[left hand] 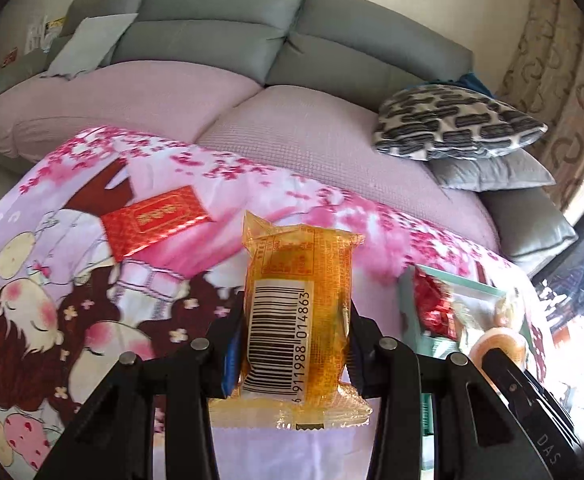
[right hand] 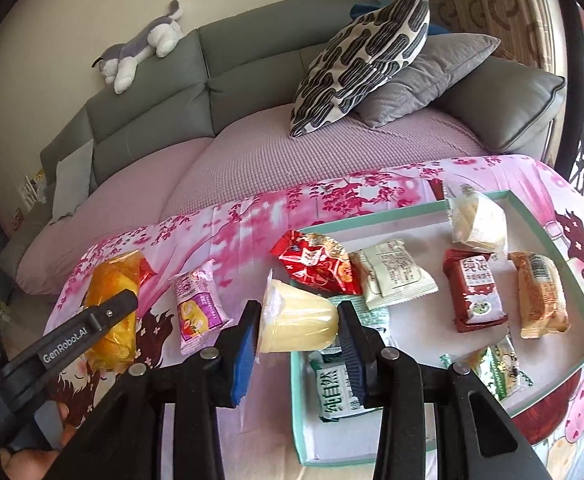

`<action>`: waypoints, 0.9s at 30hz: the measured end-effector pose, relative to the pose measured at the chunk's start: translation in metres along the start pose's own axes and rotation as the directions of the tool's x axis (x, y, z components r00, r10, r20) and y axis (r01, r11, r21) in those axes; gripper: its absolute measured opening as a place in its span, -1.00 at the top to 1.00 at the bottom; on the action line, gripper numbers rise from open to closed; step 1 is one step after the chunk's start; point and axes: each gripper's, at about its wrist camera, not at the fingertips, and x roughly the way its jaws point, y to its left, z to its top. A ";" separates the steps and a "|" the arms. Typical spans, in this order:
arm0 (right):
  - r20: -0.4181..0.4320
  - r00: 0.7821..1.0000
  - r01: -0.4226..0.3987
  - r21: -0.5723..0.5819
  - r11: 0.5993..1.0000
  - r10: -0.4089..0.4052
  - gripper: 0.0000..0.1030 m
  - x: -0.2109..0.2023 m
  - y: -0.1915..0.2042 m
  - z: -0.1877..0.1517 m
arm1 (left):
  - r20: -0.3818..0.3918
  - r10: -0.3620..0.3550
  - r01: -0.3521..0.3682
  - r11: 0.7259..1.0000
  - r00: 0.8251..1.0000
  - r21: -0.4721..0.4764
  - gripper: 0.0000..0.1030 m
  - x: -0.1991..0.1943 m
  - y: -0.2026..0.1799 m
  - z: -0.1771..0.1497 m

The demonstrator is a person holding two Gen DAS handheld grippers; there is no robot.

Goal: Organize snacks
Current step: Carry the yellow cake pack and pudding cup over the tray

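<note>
Left wrist view: your left gripper (left hand: 293,344) clamps an orange snack packet (left hand: 297,316). Your right gripper (right hand: 299,344) pinches a pudding cup (right hand: 297,318) beside the teal tray (right hand: 551,228).

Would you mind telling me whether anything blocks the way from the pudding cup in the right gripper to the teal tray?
Nothing visible blocks it. The pudding cup is already at the teal tray rim; bare floor lies beyond the red packet.
</note>
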 end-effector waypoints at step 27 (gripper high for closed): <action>0.084 0.976 0.175 0.234 0.956 -0.199 0.20 -0.034 -0.155 0.005 | -0.063 -0.160 0.172 0.923 0.985 0.344 0.15 0.003 -0.168 -0.054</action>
